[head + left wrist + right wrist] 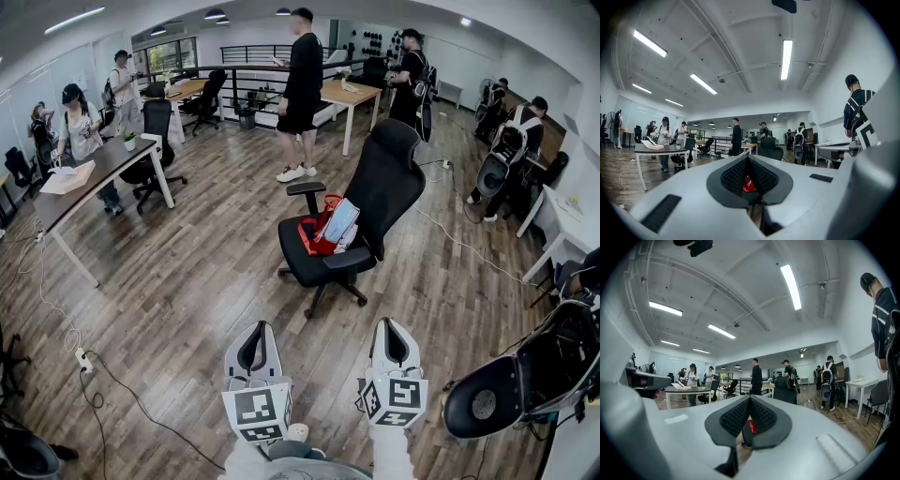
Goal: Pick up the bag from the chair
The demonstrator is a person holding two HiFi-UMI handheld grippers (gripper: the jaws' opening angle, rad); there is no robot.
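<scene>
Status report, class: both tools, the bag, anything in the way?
Left tool and right tool shut, empty, short of the chair. Bag on the seat, untouched. Nothing in between.

You'll find no words, numbers or brand marks you can read anywhere here. The cubes (257, 410) on your left claw (255, 330) and right claw (390, 328) carry only black-and-white square code patterns, no letters. The bag (326, 228) at 12 o'clock and the papers (67, 178) on the bench (112, 159) at 10 o'clock are too small to show any print.
</scene>
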